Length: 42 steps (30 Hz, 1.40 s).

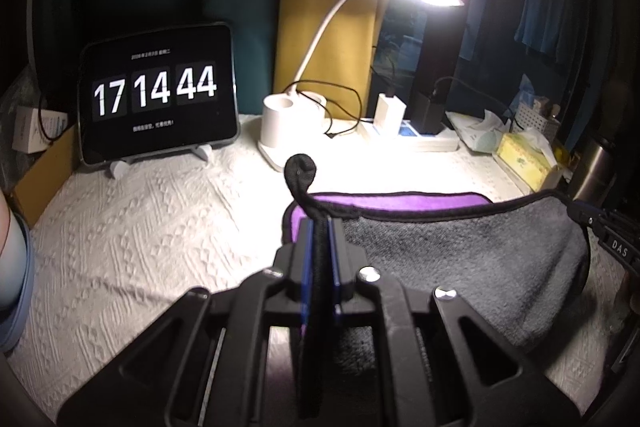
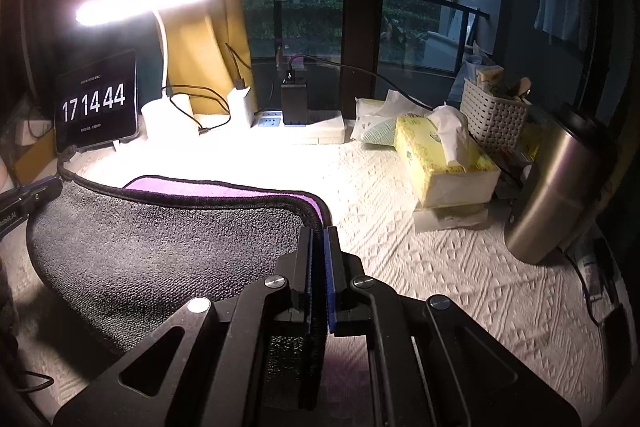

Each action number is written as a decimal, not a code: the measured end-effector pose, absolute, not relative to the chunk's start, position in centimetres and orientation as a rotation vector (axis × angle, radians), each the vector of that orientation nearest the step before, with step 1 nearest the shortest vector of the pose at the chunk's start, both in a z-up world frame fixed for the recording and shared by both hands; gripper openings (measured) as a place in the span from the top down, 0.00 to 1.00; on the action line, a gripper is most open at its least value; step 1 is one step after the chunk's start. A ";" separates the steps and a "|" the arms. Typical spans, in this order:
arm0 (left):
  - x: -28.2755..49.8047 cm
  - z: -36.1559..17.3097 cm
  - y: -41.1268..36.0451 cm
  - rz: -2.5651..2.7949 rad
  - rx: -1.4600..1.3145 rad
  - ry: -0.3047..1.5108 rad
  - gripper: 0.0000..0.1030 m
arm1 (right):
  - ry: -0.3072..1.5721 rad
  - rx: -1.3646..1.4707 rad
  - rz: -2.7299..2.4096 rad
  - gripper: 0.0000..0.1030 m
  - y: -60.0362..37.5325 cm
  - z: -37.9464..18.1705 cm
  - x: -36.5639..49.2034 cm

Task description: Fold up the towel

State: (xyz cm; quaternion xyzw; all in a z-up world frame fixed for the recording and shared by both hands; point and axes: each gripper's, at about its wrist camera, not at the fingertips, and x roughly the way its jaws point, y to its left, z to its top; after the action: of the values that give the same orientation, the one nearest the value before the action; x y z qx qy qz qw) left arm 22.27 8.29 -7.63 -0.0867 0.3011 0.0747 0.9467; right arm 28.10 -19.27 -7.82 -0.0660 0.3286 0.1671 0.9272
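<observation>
The towel (image 1: 460,251) is grey on one face and purple on the other, with a black hem. It is lifted above the white textured tablecloth and sags between the two grippers. My left gripper (image 1: 320,223) is shut on its left corner, and the black hanging loop (image 1: 301,169) sticks up past the fingertips. My right gripper (image 2: 319,233) is shut on the towel's right corner (image 2: 316,215). In the right wrist view the towel (image 2: 160,247) stretches left to the other gripper (image 2: 28,199). The right gripper also shows at the right edge of the left wrist view (image 1: 612,239).
A tablet clock (image 1: 158,93) stands at the back left. A lit white desk lamp (image 1: 288,123), a power strip (image 2: 304,127) with chargers and cables, tissue boxes (image 2: 440,163), a white basket (image 2: 494,115) and a steel tumbler (image 2: 556,183) line the back and right.
</observation>
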 end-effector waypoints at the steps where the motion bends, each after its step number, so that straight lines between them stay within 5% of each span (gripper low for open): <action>1: 22.5 -7.7 8.4 0.153 -0.176 0.613 0.92 | 0.672 -0.138 0.343 0.94 -19.1 -7.8 28.3; 42: 31.8 -11.5 10.8 0.146 -0.158 0.690 0.92 | 0.706 -0.161 0.341 0.94 -17.3 -10.8 36.1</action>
State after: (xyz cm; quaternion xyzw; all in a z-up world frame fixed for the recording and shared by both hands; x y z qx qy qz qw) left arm 31.80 10.77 -11.54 -0.0771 0.3374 0.0715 0.9355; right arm 36.12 -17.32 -10.82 -0.0784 0.3436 0.1660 0.9210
